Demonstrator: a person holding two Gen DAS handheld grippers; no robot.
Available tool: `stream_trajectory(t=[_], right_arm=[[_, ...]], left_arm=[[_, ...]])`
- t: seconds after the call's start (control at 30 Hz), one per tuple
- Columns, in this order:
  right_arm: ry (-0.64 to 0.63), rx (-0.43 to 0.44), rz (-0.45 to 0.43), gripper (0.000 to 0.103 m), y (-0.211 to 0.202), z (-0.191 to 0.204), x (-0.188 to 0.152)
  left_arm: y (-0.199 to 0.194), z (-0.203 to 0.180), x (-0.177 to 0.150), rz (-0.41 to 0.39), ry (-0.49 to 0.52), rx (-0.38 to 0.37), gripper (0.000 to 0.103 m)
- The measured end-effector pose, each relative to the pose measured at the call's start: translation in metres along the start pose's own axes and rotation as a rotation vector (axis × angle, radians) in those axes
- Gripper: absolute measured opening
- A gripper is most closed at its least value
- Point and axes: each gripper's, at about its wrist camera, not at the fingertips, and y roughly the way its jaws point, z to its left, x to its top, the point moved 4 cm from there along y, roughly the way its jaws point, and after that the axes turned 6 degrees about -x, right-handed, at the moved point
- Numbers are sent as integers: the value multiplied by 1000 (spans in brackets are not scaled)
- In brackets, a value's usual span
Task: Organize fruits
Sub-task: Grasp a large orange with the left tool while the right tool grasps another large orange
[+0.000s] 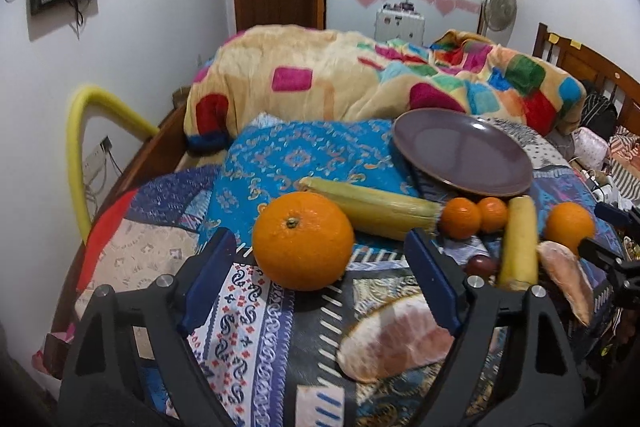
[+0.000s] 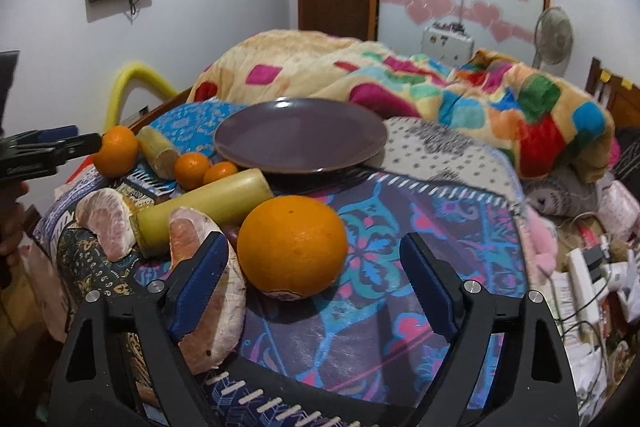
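Observation:
Fruit lies on a patterned bedspread in front of an empty purple plate (image 1: 464, 151), which also shows in the right wrist view (image 2: 300, 135). My left gripper (image 1: 320, 267) is open, its jaws on either side of a large orange (image 1: 302, 241). My right gripper (image 2: 312, 267) is open around another large orange (image 2: 292, 245). Between them lie two yellow sugarcane pieces (image 1: 372, 207) (image 1: 518, 239), two small tangerines (image 1: 460, 218) (image 1: 493, 213), and two peeled pomelo segments (image 1: 396, 339) (image 1: 566, 279). The pomelo segment (image 2: 208, 291) touches my right gripper's left finger.
A colourful blanket (image 1: 360, 75) is heaped behind the plate. A blue patterned pillow (image 1: 296, 159) lies left of it. Cables, papers and clutter (image 2: 588, 267) fill the right side. A wooden bed frame and a yellow foam tube (image 1: 80, 147) stand at the left.

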Motion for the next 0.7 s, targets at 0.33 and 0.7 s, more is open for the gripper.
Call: stream_trajectory(t=[0.33, 0.7], right_arm=[[10, 33, 51, 86, 13, 0, 5], [-8, 93, 105, 64, 27, 7, 4]], left_arm=[[27, 9, 0, 79, 8, 3, 83], [48, 18, 1, 145, -26, -20, 69]])
